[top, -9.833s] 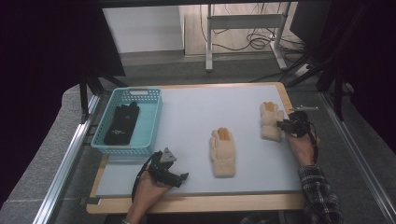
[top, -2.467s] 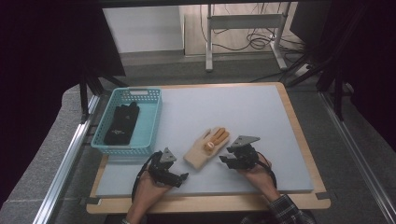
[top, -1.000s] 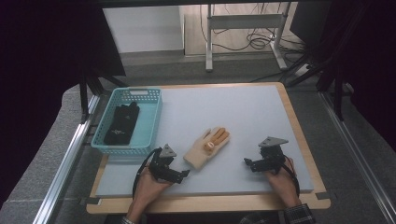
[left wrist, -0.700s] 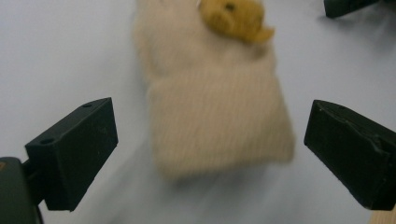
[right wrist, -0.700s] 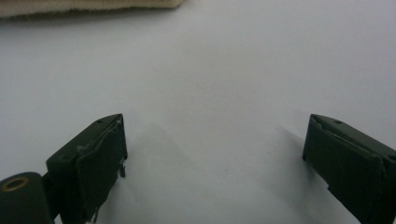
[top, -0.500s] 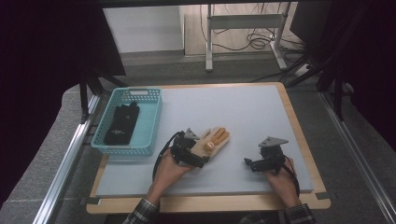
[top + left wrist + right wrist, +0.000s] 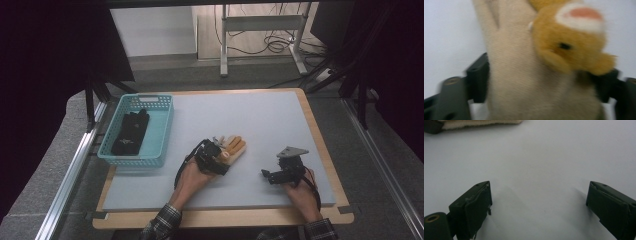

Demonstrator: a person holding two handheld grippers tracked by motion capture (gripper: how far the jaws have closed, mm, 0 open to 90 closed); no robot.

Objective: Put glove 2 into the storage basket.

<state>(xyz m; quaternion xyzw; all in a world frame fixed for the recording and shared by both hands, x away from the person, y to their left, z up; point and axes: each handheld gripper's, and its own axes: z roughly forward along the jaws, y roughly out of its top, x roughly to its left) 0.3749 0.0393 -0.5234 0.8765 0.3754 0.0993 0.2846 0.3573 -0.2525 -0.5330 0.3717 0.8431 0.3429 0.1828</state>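
A pair of beige gloves (image 7: 234, 146) with orange fingertips lies stacked near the middle of the grey mat. My left gripper (image 7: 220, 157) reaches over their wrist end. In the left gripper view the beige glove (image 7: 519, 75) with its orange plush animal face fills the gap, and both black jaws of the left gripper (image 7: 541, 85) press on its sides; they have just been closing. My right gripper (image 7: 265, 175) rests on the mat to the right, apart from the gloves. Seen from its own camera, the right gripper (image 7: 539, 205) is open with bare mat between the jaws, and a glove edge (image 7: 481, 122) lies far off.
A teal basket (image 7: 165, 130) stands at the left of the mat with black gloves (image 7: 131, 131) inside. The grey mat (image 7: 260, 115) lies on a wooden table top. Dark curtains and metal frame rails flank the table.
My left gripper has moved right and forward onto the gloves' wrist end, and its jaws have closed around them. The right hand has stayed where it was.
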